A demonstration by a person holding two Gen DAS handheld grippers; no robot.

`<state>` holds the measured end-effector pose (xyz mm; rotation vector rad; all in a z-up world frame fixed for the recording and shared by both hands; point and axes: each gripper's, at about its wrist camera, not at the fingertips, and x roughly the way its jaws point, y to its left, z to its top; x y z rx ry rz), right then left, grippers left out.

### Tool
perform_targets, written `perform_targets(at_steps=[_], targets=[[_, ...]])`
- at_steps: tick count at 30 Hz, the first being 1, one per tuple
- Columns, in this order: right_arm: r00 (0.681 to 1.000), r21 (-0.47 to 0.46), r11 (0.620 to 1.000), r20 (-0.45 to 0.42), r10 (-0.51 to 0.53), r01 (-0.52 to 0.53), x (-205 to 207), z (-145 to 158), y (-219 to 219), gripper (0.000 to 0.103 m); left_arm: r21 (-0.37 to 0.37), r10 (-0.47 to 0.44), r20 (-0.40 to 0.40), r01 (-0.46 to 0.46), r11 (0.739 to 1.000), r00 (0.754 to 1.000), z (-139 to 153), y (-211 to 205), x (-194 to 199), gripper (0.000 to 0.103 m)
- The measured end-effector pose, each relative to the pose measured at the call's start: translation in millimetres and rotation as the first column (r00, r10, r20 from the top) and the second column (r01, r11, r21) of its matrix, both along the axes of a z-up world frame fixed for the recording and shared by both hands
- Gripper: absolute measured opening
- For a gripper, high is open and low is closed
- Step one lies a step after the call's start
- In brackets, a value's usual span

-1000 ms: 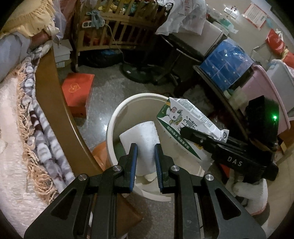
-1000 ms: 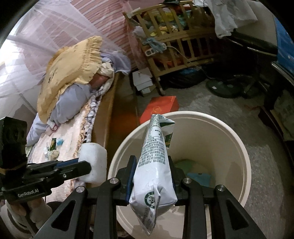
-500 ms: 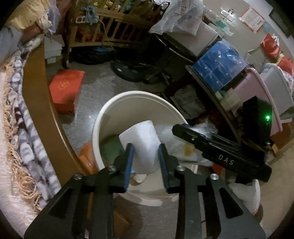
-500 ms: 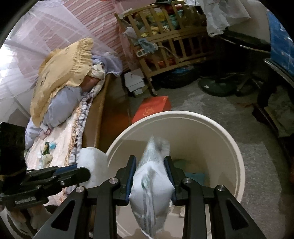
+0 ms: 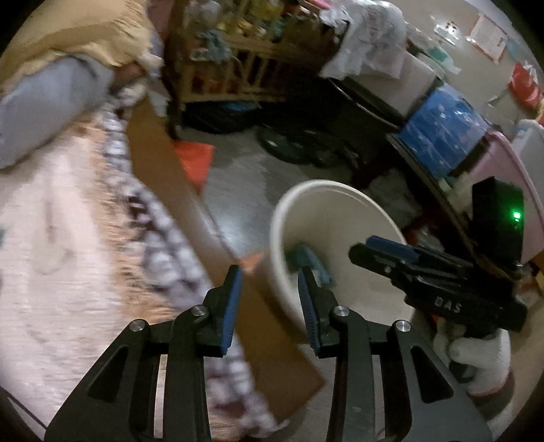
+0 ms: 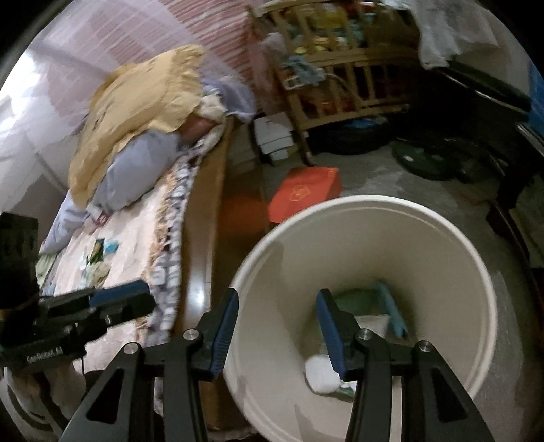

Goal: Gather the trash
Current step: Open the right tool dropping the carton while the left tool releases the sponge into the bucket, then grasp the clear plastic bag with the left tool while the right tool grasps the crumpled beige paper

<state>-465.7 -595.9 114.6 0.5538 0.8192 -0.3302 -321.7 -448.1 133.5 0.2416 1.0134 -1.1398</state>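
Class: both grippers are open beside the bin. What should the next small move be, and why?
Probably swing the left gripper toward the scraps on the bed. Both it and the right gripper are open and hold nothing, trash already lies in the bin, and the left one is nearer the bed.

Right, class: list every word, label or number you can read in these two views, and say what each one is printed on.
"DAS": on the side of the right gripper, in the left wrist view.
"GenRobot.AI", blurred and only partly legible: on the left gripper, in the right wrist view.
Wall posters: too small to read.
Red box: gold emblem, no legible words.
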Motion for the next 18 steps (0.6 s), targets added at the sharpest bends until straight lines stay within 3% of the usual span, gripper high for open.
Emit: perform_targets(at_steps=[3, 7, 12, 18], targets=[[0.999, -0.007, 0.999, 0.0, 0.043, -0.043, 18, 2, 18, 0.047, 0.005, 0.059, 0.045, -0.06, 0.998, 0.997, 3, 23, 14, 0.032], [0.994, -0.023, 0.994, 0.002, 0.105, -0.105, 44, 7, 44, 0.063, 0.012, 0.118, 0.078, -0.119, 0.993, 0.99, 5, 53, 30, 0.032], [0.983, -0.033, 0.982, 0.003, 0.185, -0.185, 79, 12, 78, 0.064, 0.014, 0.196, 0.124, -0.199, 0.98, 0.973, 10, 98, 51, 0.032], [0.959, -0.033, 0.958, -0.01, 0.284, -0.285, 127, 8, 124, 0.066, 0.021, 0.302, 0.103, -0.305, 0.952, 0.948, 7, 158, 85, 0.032]])
